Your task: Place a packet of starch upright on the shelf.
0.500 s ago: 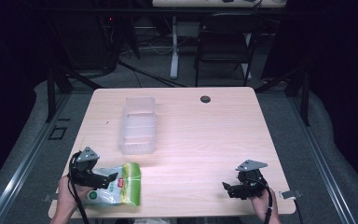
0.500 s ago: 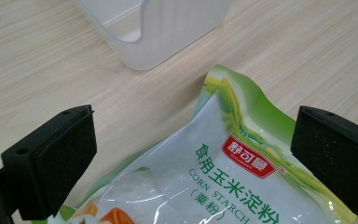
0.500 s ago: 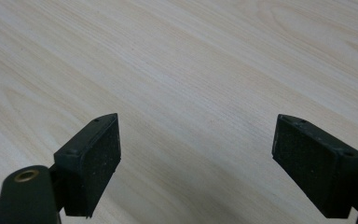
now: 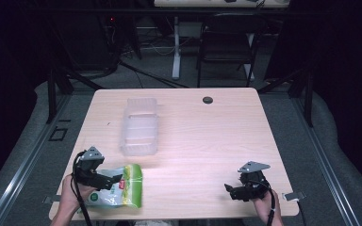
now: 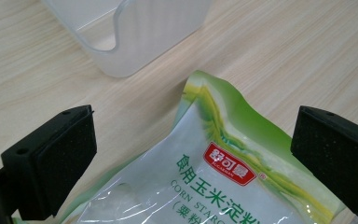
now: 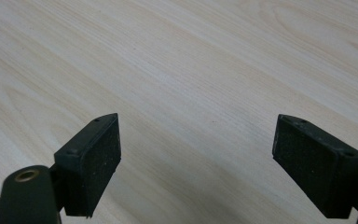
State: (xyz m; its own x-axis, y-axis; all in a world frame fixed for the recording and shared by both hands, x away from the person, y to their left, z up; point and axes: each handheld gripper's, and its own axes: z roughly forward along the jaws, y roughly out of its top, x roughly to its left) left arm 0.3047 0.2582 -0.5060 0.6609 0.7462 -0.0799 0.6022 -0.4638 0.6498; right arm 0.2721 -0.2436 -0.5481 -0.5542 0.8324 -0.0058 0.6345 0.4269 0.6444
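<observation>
The glossy green-and-white corn starch pouch point(image 4: 118, 188) lies flat on the pale wood-grain desk point(image 4: 202, 141), just on the near side of the clear ribbed plastic bin point(image 4: 139, 127), its crimped top end aimed at that bin and its long axis running roughly away from it toward the desk's near edge. The left tool point(image 4: 115, 180), held low in the person's left hand point(image 4: 68, 193), hangs over the pouch with its black padded jaws spread wide on either side, not touching it. Well to the right of the bin, the right tool point(image 4: 230, 190) sits low over bare wood, jaws likewise wide apart.

table point(image 4: 207, 141): matt pale wood | bag point(image 5: 214, 186): glossy plastic | bin point(image 4: 140, 127): frosted plastic
</observation>
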